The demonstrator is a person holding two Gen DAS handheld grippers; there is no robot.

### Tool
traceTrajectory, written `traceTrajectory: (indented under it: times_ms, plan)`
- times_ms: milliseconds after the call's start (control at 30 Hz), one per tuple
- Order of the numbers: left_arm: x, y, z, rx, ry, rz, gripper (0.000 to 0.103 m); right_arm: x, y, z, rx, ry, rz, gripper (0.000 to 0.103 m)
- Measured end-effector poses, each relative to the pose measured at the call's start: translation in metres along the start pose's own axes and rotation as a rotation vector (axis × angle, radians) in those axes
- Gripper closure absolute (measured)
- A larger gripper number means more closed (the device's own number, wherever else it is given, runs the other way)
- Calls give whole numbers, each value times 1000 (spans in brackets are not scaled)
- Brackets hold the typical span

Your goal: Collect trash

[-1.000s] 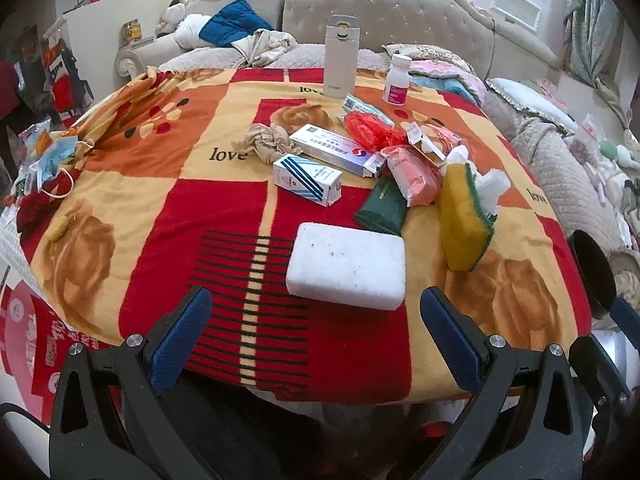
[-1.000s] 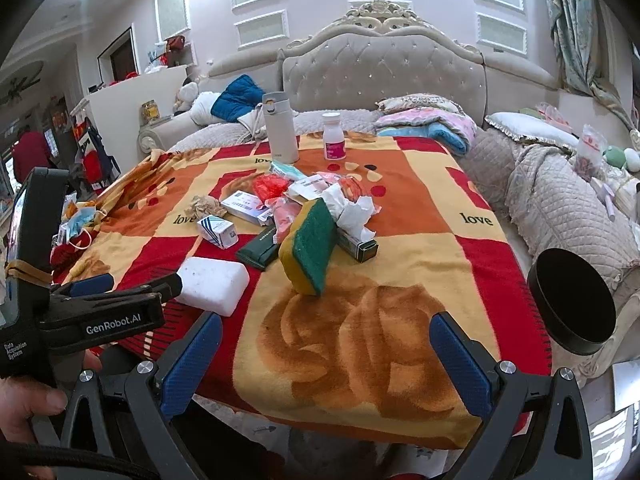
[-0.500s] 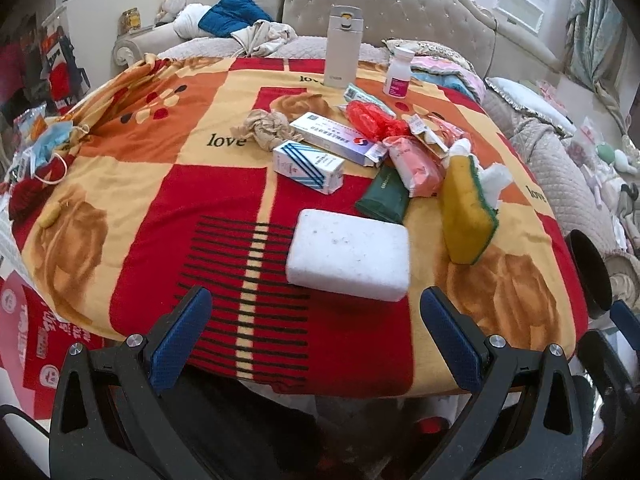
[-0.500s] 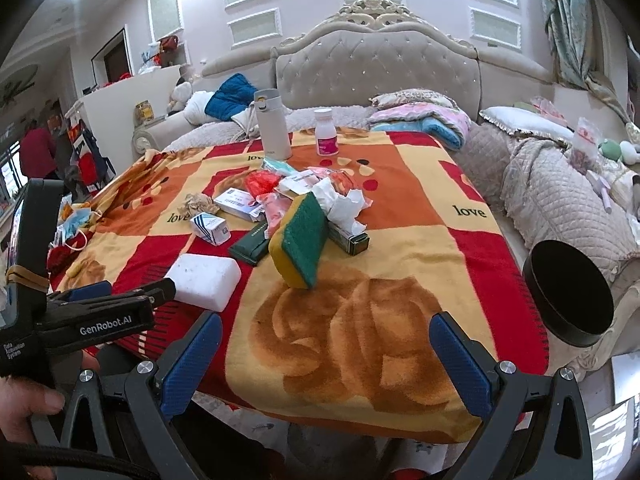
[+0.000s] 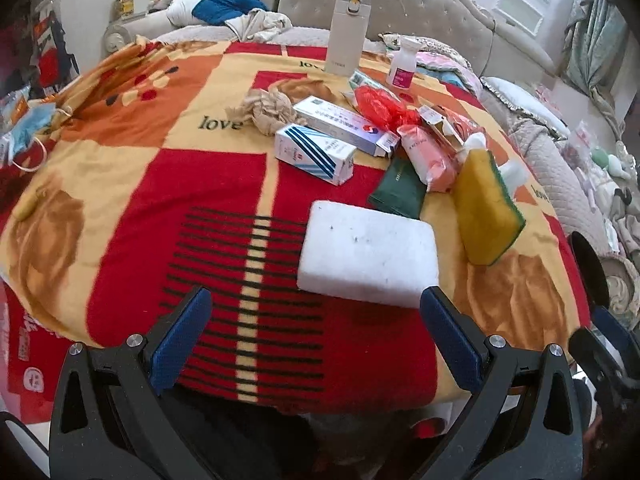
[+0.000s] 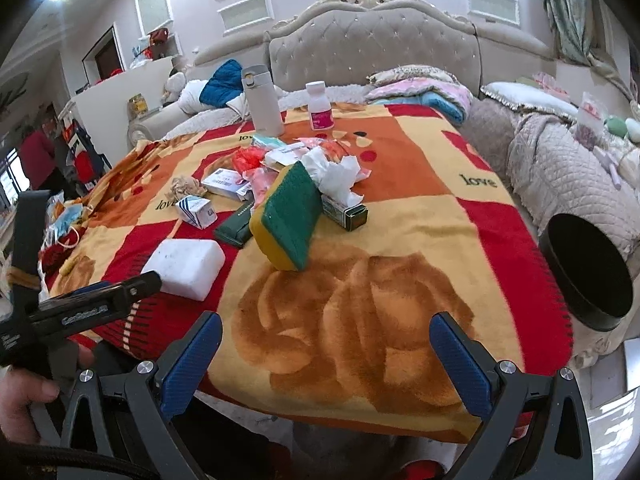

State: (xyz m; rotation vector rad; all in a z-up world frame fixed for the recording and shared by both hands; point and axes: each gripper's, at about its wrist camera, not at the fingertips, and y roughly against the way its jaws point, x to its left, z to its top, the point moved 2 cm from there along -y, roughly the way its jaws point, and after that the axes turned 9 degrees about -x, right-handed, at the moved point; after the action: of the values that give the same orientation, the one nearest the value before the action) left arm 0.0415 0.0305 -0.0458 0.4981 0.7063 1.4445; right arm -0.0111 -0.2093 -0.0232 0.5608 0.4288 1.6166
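Left gripper (image 5: 312,320): jaws wide apart, holding nothing, at the near edge of the worktop. White foam block (image 5: 366,254) lies flat just ahead, between the jaw tips and not touched by them.

Right gripper (image 6: 326,352): jaws wide apart, empty, over the near edge of the blanket (image 6: 360,320). Nothing lies between them.

Hand (image 6: 20,404): seen low left in the right wrist view, gripping the left gripper's handle.

Worktop cover: red, orange and yellow blanket printed "love".

Trash, clustered at mid-blanket:
- Sponge (image 5: 486,210), yellow with green scouring face, propped on edge, tilted, just right of the foam block.
- Dark green packet (image 5: 398,194), flat, between foam block and pink packet (image 5: 428,158); the pink packet overlaps it.
- Blue-striped white box (image 5: 314,154), behind the foam block, apart from it.
- Long white carton (image 5: 346,124), behind the striped box, touching it.
- Beige crumpled wad (image 5: 264,110), left of the long carton.
- Red plastic bag (image 5: 378,106), crumpled, behind the long carton.
- White tissue (image 6: 334,172), crumpled, lying on a small dark-ended box (image 6: 346,212) behind the sponge.

Other items:
- Flask (image 5: 346,34), pale, upright at the far edge.
- Small white bottle (image 5: 402,64) with pink label, upright, right of the flask.
- Black round bin (image 6: 586,270), beside the worktop's right edge, mouth tilted toward the camera.
- Blue face mask (image 5: 28,134), at the left edge.
- Padded headboard (image 6: 372,52) beyond.
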Motion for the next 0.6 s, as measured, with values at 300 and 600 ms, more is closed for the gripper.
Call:
traceTrajectory:
  times_ms: [300, 600]
  plan:
    - [32, 48, 4, -55, 67, 71, 0, 38, -35, 5, 66, 41, 120, 0]
    - [42, 62, -6, -68, 117, 69, 0, 75, -20, 2, 39, 116, 177, 0]
